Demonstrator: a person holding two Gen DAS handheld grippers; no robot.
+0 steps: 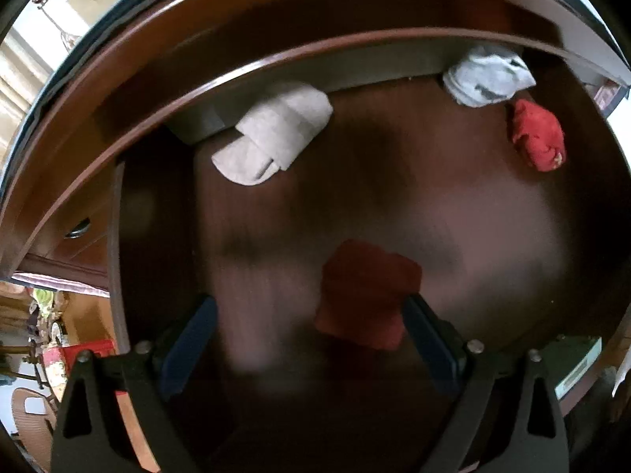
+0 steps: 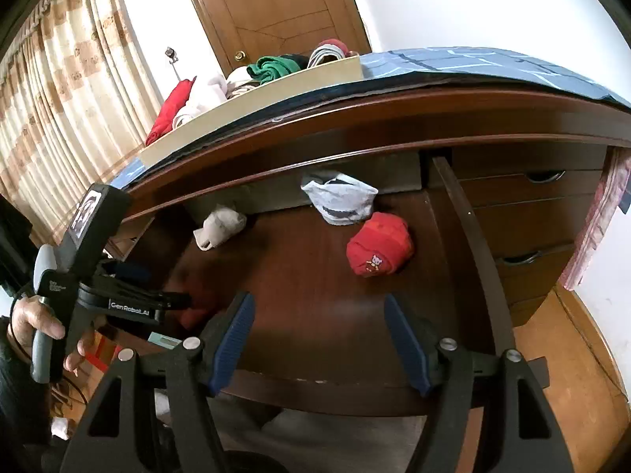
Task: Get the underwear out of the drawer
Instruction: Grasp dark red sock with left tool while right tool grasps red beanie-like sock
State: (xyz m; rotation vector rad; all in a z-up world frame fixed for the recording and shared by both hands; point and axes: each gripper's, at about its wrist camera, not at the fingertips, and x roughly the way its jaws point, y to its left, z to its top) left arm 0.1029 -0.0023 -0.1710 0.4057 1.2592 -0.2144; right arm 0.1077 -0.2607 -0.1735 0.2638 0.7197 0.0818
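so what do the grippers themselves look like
Both grippers, left and right, have blue ribbed finger pads on black triangular linkages with silver bolts. In the right view, the left unit shows a black body with white "GenRobot.AI" lettering, a grey handle and a bare hand holding it.

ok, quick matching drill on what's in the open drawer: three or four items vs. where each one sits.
Items:
1. dark red bundle
2. grey roll
3. pale blue bundle
4. red bundle with cartoon patch

Places:
A. back wall, left
B. back wall, right
C. between the open left gripper fingers
D. just in front of the pale blue one

Pairs: 1-C, 2-A, 3-B, 4-D
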